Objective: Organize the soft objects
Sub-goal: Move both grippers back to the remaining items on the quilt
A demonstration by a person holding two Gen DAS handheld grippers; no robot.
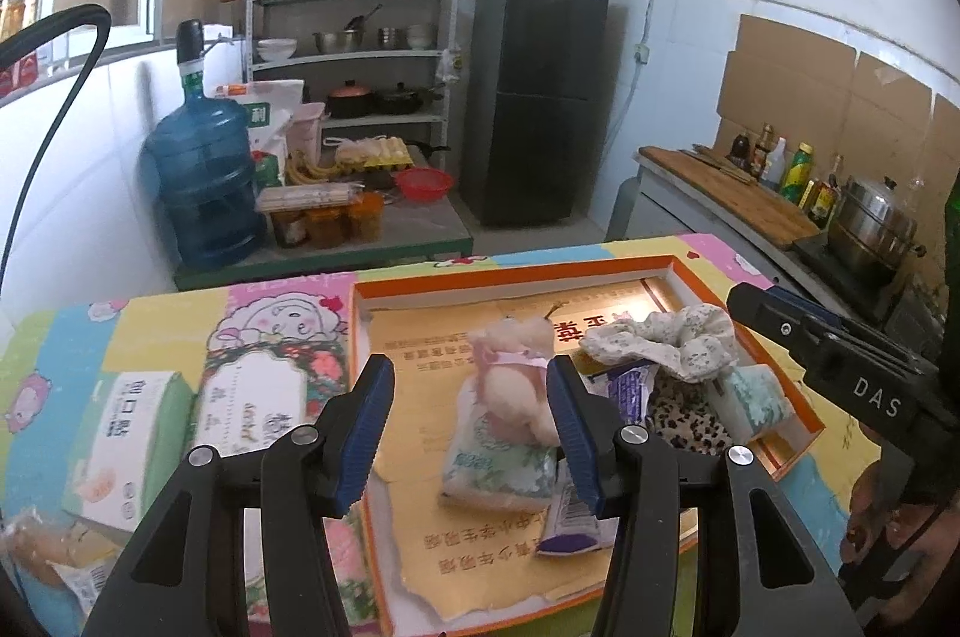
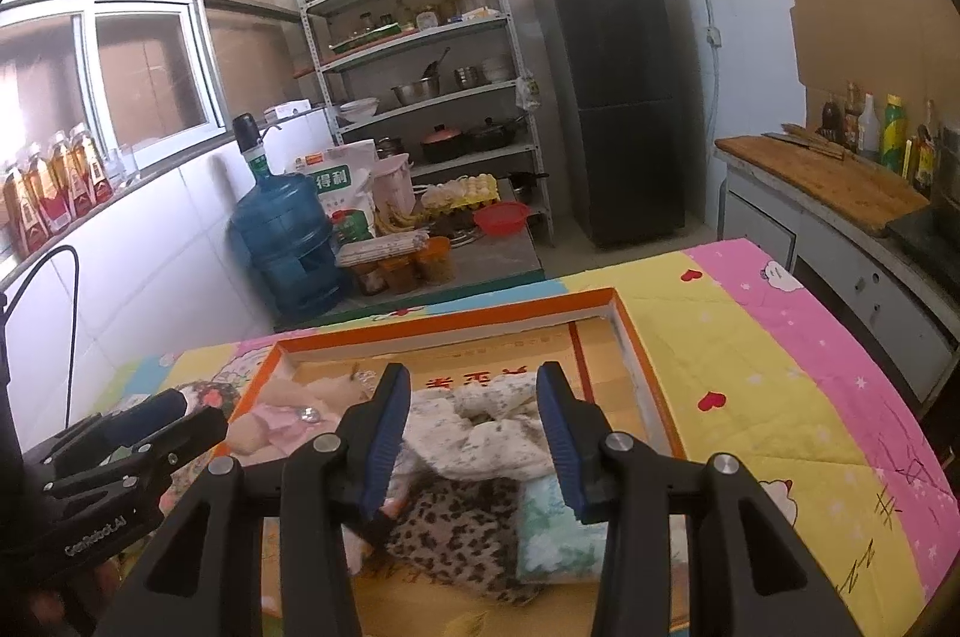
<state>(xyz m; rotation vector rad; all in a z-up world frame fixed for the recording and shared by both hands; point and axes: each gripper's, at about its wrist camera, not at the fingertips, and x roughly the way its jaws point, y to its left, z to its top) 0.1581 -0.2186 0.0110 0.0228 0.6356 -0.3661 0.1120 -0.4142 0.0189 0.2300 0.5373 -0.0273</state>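
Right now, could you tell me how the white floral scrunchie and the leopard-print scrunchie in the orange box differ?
The white floral scrunchie is pale with small grey-green speckles; the leopard-print scrunchie is tan with dark spots. The white floral scrunchie lies on top, partly covering the leopard-print scrunchie, which lies lower and nearer the camera. Both are gathered fabric rings inside the orange box, beside a tissue pack.

Cartoon-print quilt carrying the lot

The bright quilt [image 2: 780, 367] covers the whole surface — the orange-rimmed shallow box [image 1: 804, 418] lies flat on it, and a tissue box [image 1: 129, 448] sits well to the box's left, with a plastic packet [image 1: 54, 559] near it.
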